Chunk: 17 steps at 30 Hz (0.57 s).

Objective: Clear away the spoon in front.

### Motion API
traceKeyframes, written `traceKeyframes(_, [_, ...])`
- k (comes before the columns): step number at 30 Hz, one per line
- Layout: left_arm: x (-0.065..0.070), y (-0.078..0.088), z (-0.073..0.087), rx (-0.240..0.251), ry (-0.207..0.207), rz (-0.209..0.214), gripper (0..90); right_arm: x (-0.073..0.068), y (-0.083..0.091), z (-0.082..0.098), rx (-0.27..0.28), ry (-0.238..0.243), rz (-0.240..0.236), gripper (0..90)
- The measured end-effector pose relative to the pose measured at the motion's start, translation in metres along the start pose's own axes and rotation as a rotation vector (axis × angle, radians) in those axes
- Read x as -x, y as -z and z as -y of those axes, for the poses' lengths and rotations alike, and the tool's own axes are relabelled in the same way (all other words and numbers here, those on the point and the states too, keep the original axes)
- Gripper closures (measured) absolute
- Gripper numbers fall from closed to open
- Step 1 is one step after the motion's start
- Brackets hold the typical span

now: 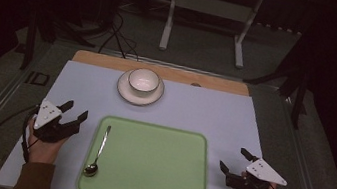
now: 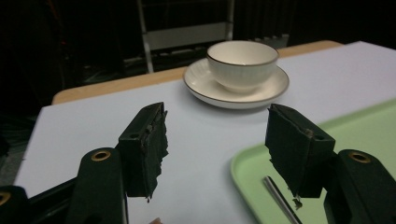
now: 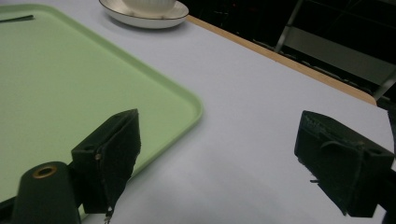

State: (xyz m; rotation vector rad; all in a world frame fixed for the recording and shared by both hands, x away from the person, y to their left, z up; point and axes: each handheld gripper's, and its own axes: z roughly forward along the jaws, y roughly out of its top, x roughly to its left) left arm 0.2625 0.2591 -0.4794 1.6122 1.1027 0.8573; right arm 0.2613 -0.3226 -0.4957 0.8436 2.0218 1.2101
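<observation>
We see a shiny metal spoon (image 1: 99,151) lying flat on the green tray (image 1: 154,173), close along its left edge, with its round end pointing to the near left corner.

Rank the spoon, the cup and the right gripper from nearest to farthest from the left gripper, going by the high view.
From the left gripper:
1. Spoon, just to its right, on the tray's left side.
2. Cup, farther up the table, on its saucer.
3. Right gripper, across the tray at the table's right edge.
</observation>
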Motion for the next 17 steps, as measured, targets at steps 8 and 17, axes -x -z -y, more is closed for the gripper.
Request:
traceKeyframes(8, [-0.007, 0.006, 0.003, 0.02, 0.014, -0.026, 38.6, 0.006, 0.004, 0.002, 0.025, -0.046, 0.007, 14.1])
traceKeyframes(17, [-0.014, 0.013, 0.007, 0.021, 0.006, -0.065, 38.7, 0.012, 0.008, 0.005, 0.047, -0.088, 0.01, 14.1])
